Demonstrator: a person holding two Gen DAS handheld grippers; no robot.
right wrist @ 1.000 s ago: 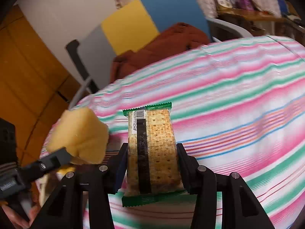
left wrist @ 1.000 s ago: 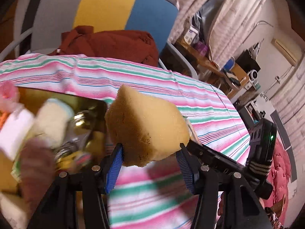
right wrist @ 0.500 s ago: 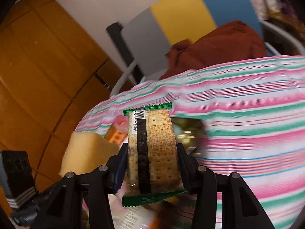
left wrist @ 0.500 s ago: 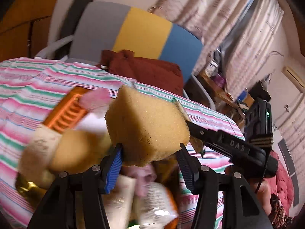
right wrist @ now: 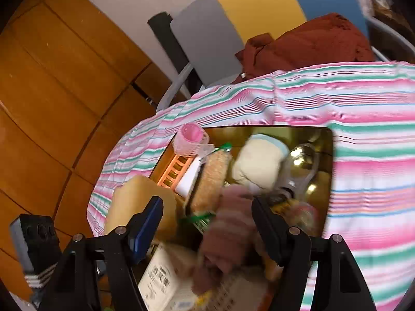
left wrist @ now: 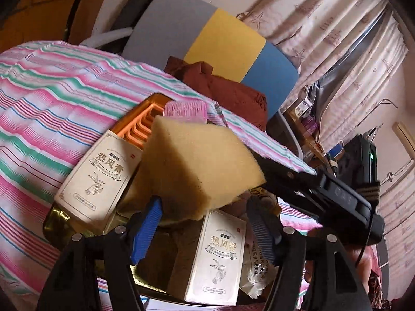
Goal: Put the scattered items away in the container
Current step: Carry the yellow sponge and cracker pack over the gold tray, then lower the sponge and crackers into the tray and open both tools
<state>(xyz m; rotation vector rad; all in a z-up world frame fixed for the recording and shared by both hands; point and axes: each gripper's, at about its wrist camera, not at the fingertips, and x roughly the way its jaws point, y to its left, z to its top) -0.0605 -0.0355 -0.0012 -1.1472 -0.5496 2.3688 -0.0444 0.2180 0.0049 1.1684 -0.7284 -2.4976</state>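
My left gripper [left wrist: 205, 228] is shut on a yellow sponge [left wrist: 199, 165], held above the gold tray [left wrist: 55, 223]. In the tray lie two cream boxes [left wrist: 98, 178], a pink hair roller [left wrist: 185, 108] and an orange slatted piece [left wrist: 140, 129]. My right gripper [right wrist: 207, 220] hangs open over the same tray [right wrist: 329, 155] with nothing between its fingers. A green-edged cracker pack [right wrist: 212, 178] lies in the tray below it, beside a white rounded item [right wrist: 259, 160] and a blurred mauve cloth [right wrist: 228, 228]. The sponge [right wrist: 137, 202] shows at the tray's left edge.
A pink, green and white striped cloth [left wrist: 52, 108] covers the table. Behind it stands a grey, yellow and blue chair [left wrist: 225, 44] with a rust-red garment [left wrist: 228, 90] on it. Wooden panels [right wrist: 52, 77] rise at the left. A hand [left wrist: 358, 267] holds the right gripper's handle.
Both grippers swung left over the tray. The right gripper opened and the cracker pack dropped into the tray. The left jaws widened slightly, with the sponge still between them.
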